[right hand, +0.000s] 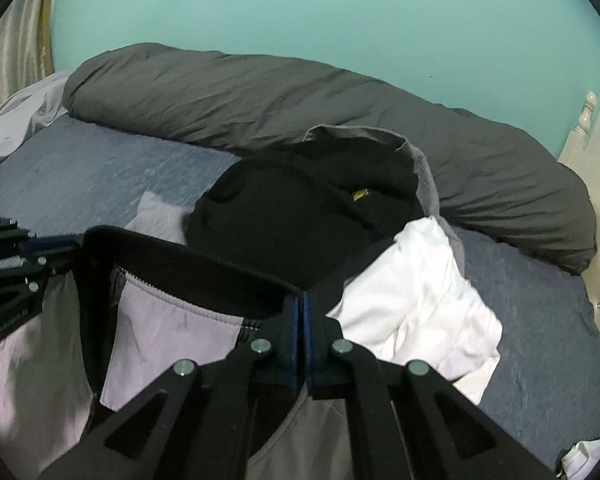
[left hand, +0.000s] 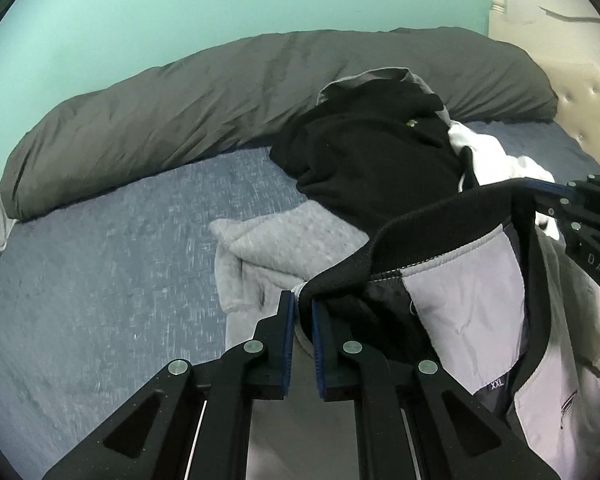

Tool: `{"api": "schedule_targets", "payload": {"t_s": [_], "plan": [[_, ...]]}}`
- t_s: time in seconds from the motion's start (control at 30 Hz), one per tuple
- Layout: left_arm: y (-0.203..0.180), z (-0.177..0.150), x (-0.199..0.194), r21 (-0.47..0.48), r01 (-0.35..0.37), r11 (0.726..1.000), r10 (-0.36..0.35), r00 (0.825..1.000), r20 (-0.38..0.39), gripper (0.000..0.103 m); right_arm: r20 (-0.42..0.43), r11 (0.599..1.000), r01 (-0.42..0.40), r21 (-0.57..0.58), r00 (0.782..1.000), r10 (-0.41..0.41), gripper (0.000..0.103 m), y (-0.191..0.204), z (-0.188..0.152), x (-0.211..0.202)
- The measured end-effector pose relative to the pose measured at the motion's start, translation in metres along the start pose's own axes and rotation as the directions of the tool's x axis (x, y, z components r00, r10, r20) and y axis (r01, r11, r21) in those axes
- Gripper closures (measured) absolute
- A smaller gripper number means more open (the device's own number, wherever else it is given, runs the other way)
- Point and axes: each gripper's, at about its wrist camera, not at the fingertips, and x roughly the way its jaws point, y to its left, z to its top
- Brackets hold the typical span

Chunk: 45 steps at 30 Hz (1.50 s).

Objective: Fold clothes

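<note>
A size tag reading "XXL" [left hand: 496, 385] shows white on dark, sewn inside the grey jacket [left hand: 468, 292] just below its pale lining panel (the letters are small but clear). On the right tool [left hand: 534, 196], seen at the right edge of the left wrist view, pale capitals "DAS" [left hand: 598, 267] run along the black arm before the frame cuts them off. Over in the right wrist view, the left tool [right hand: 78, 242] carries a line of light print on its black arm, roughly "GenRobot.AI" [right hand: 10, 322] (blurred, so only partly sure). A small yellow mark [right hand: 360, 195] sits on the black garment [right hand: 300, 216] on the bed, too small to read.
</note>
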Motion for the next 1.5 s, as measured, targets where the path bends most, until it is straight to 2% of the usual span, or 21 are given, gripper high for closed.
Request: {"api": "schedule_targets", "payload": {"t_s": [0.23, 0.43, 0.47, 0.53, 0.57, 0.6, 0.67, 0.7, 0.87, 0.93, 1.13, 1.23, 1.37, 1.5], "plan": [[-0.003, -0.006, 0.039, -0.021, 0.011, 1.0, -0.012, 0.999, -0.053, 0.094, -0.053, 1.0, 0.01, 0.0, 0.999, -0.01, 0.101, 0.0, -0.007, 0.038], [-0.003, -0.022, 0.066, -0.047, 0.052, 0.998, -0.056, 0.995, -0.085, 0.091, -0.083, 0.996, -0.076, 0.04, 0.993, 0.079, 0.099, -0.001, -0.028, 0.062], [-0.003, -0.024, 0.064, -0.05, 0.062, 0.997, -0.066, 0.995, -0.081, 0.091, -0.084, 0.995, -0.091, 0.049, 0.992, 0.095, 0.095, -0.002, -0.03, 0.063], [-0.001, -0.024, 0.061, -0.063, 0.086, 0.994, -0.091, 0.993, -0.08, 0.089, -0.046, 0.993, -0.106, 0.046, 0.993, 0.108, 0.073, -0.003, -0.034, 0.053], [0.002, -0.024, 0.056, -0.078, 0.105, 0.991, -0.111, 0.991, -0.079, 0.085, -0.033, 0.991, -0.116, 0.063, 0.992, 0.118, 0.048, -0.007, -0.035, 0.046], [0.006, -0.024, 0.05, -0.094, 0.123, 0.988, -0.131, 0.988, -0.077, 0.084, -0.02, 0.989, -0.126, 0.08, 0.992, 0.128, 0.035, -0.01, -0.036, 0.04], [0.012, -0.024, 0.039, -0.124, 0.158, 0.98, -0.167, 0.983, -0.073, 0.081, 0.027, 0.976, -0.173, 0.135, 0.985, 0.171, 0.035, -0.023, -0.04, 0.018], [0.014, -0.024, 0.032, -0.124, 0.152, 0.981, -0.162, 0.984, -0.069, 0.077, 0.036, 0.972, -0.181, 0.151, 0.984, 0.177, 0.035, -0.028, -0.042, 0.009], [0.027, -0.045, -0.014, -0.161, 0.175, 0.971, -0.187, 0.98, -0.062, 0.072, 0.085, 0.952, -0.213, 0.219, 0.976, 0.199, 0.035, -0.046, -0.064, -0.046], [0.029, -0.06, -0.032, -0.158, 0.183, 0.97, -0.196, 0.978, -0.07, 0.072, 0.104, 0.921, -0.26, 0.291, 0.965, 0.24, 0.035, -0.057, -0.084, -0.068], [0.033, -0.114, -0.08, -0.161, 0.193, 0.968, -0.209, 0.974, -0.085, 0.072, 0.074, 0.857, -0.273, 0.437, 0.96, 0.269, 0.034, -0.066, -0.155, -0.115], [0.033, -0.146, -0.105, -0.178, 0.204, 0.963, -0.221, 0.972, -0.081, 0.072, 0.052, 0.84, -0.279, 0.465, 0.956, 0.289, 0.034, -0.059, -0.185, -0.131], [0.032, -0.192, -0.13, -0.217, 0.216, 0.952, -0.237, 0.969, -0.076, 0.071, -0.016, 0.852, -0.269, 0.449, 0.951, 0.308, 0.034, -0.035, -0.21, -0.138], [0.024, -0.241, -0.148, -0.206, 0.196, 0.959, -0.219, 0.971, -0.095, 0.07, -0.081, 0.886, -0.268, 0.378, 0.944, 0.32, 0.034, 0.0, -0.221, -0.144]]}}
